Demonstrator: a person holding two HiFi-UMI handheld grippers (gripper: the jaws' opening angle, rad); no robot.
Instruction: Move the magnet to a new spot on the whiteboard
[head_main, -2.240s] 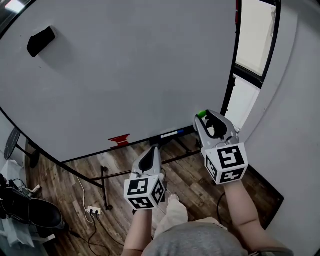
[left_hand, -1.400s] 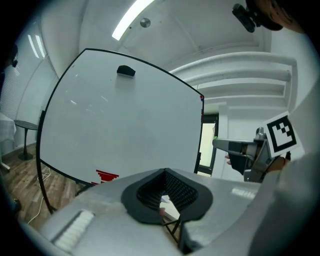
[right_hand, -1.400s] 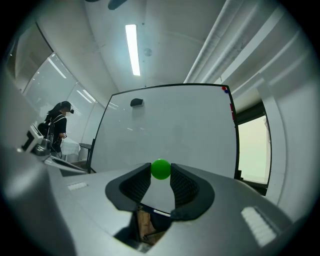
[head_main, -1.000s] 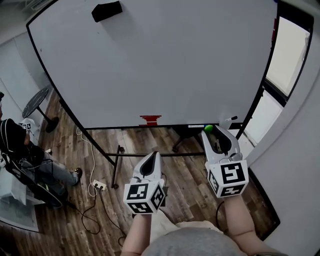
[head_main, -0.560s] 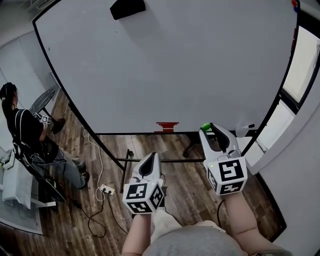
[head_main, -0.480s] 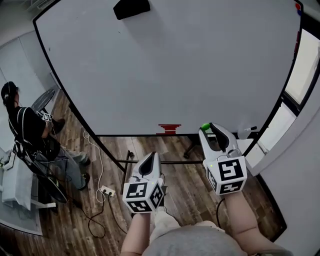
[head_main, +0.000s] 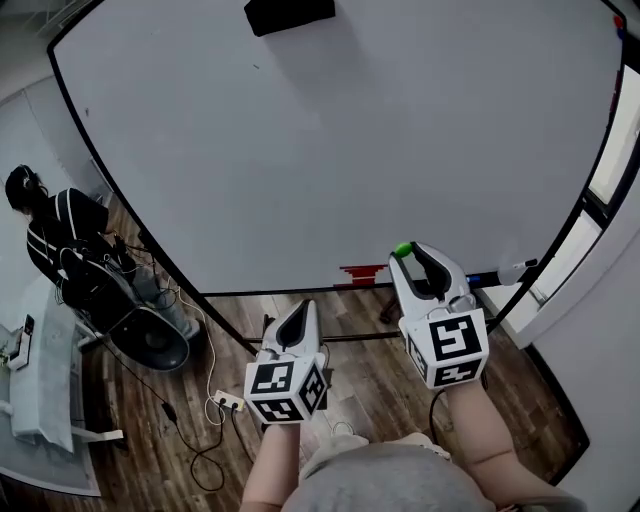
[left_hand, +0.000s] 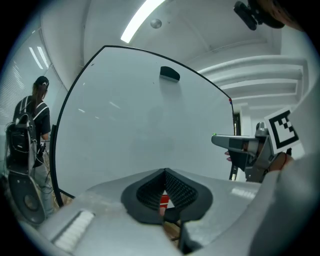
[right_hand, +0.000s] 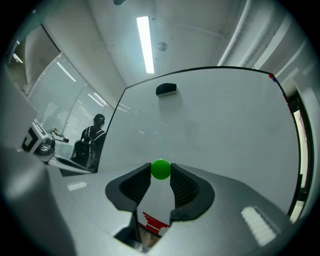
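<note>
A small green ball magnet (right_hand: 161, 169) sits pinched between the tips of my right gripper (right_hand: 161, 173). In the head view the magnet (head_main: 403, 249) shows at the tip of the right gripper (head_main: 406, 254), held just short of the lower part of the big whiteboard (head_main: 330, 150). My left gripper (head_main: 299, 312) hangs lower and to the left, jaws closed tip to tip with nothing in them (left_hand: 164, 173). The board surface fills the background of both gripper views.
A black eraser (head_main: 290, 12) sticks near the board's top. A red object (head_main: 362, 272) and a white marker (head_main: 515, 269) lie on the tray at the bottom edge. A person (head_main: 60, 235) sits at the left; cables and a power strip (head_main: 229, 401) lie on the wood floor.
The head view has swung so the board sits more centred and closer. The right gripper still holds the green magnet, slightly higher against the board. The person at left has shifted.
</note>
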